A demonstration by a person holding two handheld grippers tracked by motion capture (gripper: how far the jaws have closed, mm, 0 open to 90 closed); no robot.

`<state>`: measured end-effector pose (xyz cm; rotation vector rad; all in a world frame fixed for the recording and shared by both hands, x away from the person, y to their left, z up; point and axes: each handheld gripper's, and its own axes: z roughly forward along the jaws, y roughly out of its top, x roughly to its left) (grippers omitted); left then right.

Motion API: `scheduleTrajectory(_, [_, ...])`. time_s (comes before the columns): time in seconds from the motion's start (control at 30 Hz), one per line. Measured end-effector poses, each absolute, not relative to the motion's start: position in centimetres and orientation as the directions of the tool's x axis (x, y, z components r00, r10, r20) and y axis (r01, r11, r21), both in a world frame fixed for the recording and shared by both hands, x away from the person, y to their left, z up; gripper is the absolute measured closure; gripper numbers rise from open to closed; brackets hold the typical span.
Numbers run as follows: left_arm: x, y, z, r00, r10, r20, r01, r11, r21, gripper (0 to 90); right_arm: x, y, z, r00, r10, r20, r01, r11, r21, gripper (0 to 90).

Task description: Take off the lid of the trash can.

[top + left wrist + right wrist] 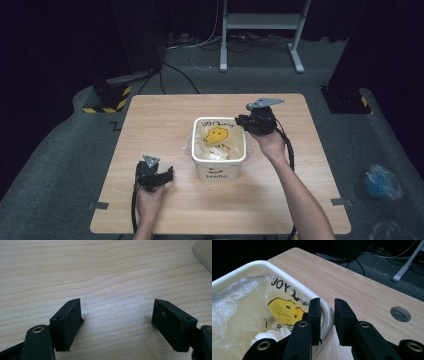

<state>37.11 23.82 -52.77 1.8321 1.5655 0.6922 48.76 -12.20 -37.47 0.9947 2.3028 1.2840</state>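
A white bin marked "Hello" stands mid-table, lined with a clear plastic bag that bears a yellow smiley face. My right gripper is at the bin's far right corner. In the right gripper view its jaws straddle the rim, one pad inside against the bag and one outside, shut on the rim. My left gripper rests low over the wood left of the bin. Its jaws stand wide open with nothing between them, and the bin's wall shows at the upper right.
The wooden table has a round cable hole near its far right. On the floor lie a blue plastic bag at the right, a white stand's legs at the back and a black base with yellow-black tape at the left.
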Motion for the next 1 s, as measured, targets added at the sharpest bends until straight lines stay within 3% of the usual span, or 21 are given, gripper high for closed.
scheduleTrajectory(1.0, [37.1,23.8,-52.8,0.158,0.987,-0.006,0.660,-0.102,0.744,24.1,48.4,-14.7,-36.8,-0.682,0.727,0.084,0.427,0.302,0.852,77.2])
